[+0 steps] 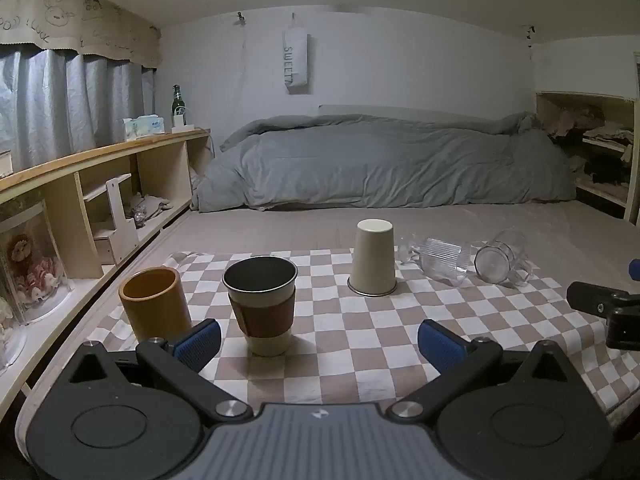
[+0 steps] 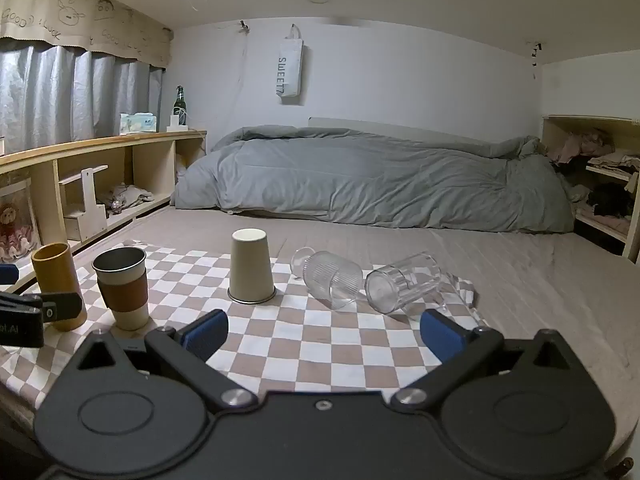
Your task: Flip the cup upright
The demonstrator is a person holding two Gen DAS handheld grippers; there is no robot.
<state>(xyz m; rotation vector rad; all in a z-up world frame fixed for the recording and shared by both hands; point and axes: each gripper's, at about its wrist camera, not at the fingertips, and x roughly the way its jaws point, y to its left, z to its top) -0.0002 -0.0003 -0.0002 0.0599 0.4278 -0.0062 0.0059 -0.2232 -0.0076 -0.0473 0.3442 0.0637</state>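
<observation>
Five cups on a checked cloth point(image 2: 320, 344), two grippers spread wide, nothing gripped.

Two upright at frame left: yellow cup point(image 1: 154, 304), sleeved cup point(image 1: 262, 304). One beige cup point(image 2: 250, 266) upside down at centre. Two clear cups on their sides right of it: ribbed glass point(image 2: 332, 280), smooth glass point(image 2: 402, 288), just beside each other. Left gripper point(image 1: 320, 344) near the sleeved cup; right gripper point(image 2: 324, 334) before the glasses. Grey duvet point(image 2: 380, 180) and shelf point(image 2: 100, 176) behind.
</observation>
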